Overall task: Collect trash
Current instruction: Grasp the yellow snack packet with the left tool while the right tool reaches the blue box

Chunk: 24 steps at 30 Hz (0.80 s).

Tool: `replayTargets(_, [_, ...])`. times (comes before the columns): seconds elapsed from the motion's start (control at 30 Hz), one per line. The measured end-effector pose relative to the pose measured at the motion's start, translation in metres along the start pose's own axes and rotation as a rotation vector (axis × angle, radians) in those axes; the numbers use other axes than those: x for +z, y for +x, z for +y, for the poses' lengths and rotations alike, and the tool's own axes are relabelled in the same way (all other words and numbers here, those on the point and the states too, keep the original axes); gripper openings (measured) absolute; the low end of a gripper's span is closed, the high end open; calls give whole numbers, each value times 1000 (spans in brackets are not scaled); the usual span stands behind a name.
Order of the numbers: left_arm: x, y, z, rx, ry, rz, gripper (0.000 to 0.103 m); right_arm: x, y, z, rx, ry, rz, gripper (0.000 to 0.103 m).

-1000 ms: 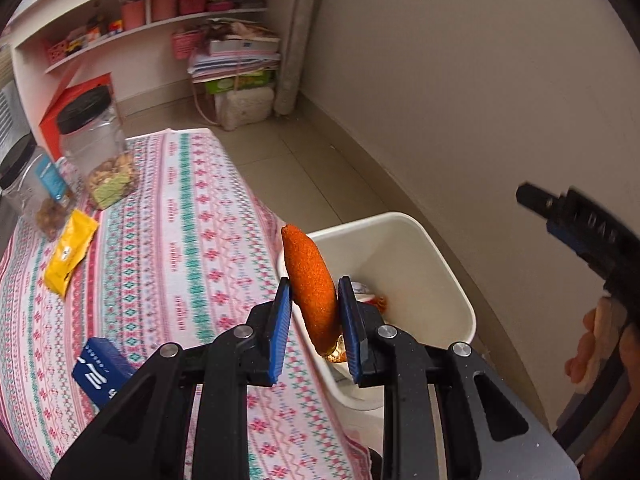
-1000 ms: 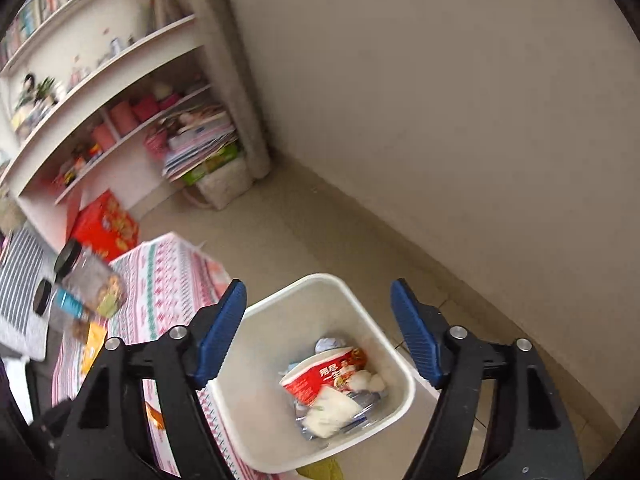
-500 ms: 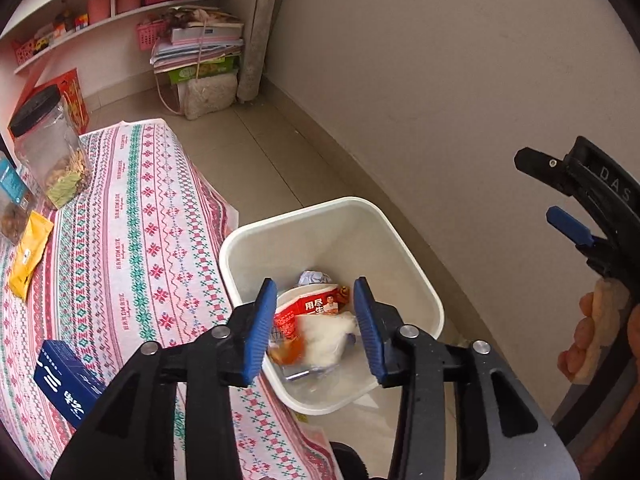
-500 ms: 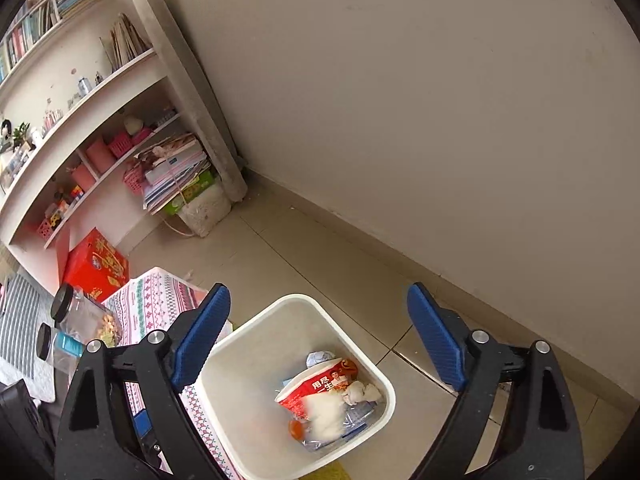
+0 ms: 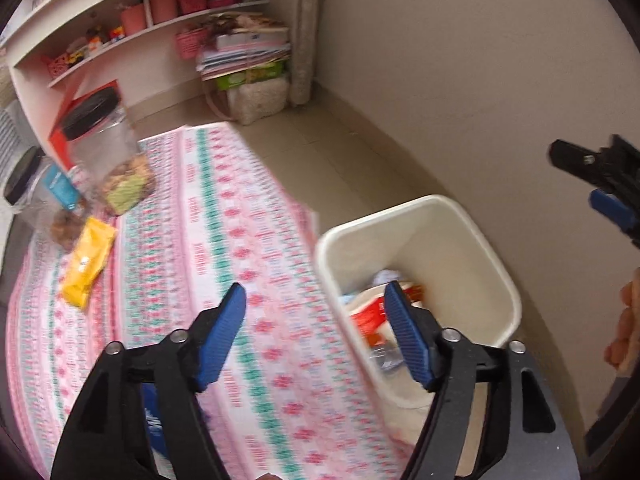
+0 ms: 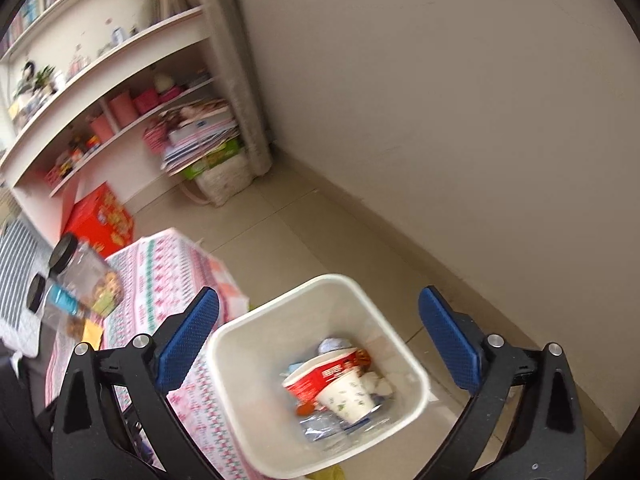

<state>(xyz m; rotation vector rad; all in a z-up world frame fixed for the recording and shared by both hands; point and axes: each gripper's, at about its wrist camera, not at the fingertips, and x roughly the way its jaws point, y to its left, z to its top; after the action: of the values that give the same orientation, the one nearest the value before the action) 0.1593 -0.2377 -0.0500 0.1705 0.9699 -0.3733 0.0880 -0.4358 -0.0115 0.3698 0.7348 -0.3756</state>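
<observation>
A white waste bin [image 5: 496, 264] stands on the floor beside the table. It holds a red and white carton [image 6: 320, 376], a paper cup [image 6: 348, 396], an orange snack piece [image 6: 304, 410] and clear wrappers. My left gripper [image 5: 314, 292] hangs over the table edge and the bin's near rim. Its jaws are opening and nothing is between them. My right gripper [image 6: 319, 294] is above the bin [image 6: 240, 336]. Its jaws are also opening wide, with nothing in them. A yellow packet [image 5: 86, 268] lies on the patterned tablecloth [image 5: 224, 208].
Two clear jars with black lids [image 5: 108, 152] stand at the table's far left. A blue box [image 5: 154, 420] lies under my left finger. Shelves, a red box [image 6: 100, 216] and a stack of papers [image 6: 200, 136] line the back. A wall runs along the right.
The left gripper let go of the orange snack, which now lies in the bin. It opened wider and swung left over the table. The right gripper's jaws spread further.
</observation>
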Motion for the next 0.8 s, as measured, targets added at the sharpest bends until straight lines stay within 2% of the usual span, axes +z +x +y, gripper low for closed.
replayTargets(0.17, [3, 16, 49, 103, -38, 52, 74, -10, 11, 41, 26, -102, 41, 96])
replayTargets(0.2, [4, 20, 58, 122, -43, 63, 77, -13, 13, 48, 34, -115, 49, 96])
replayTargets(0.57, [15, 67, 182, 352, -105, 157, 81, -48, 42, 135, 189, -326, 217, 96])
replayTargets(0.8, [13, 107, 237, 396, -125, 254, 81, -74, 55, 182, 278, -470, 306, 96])
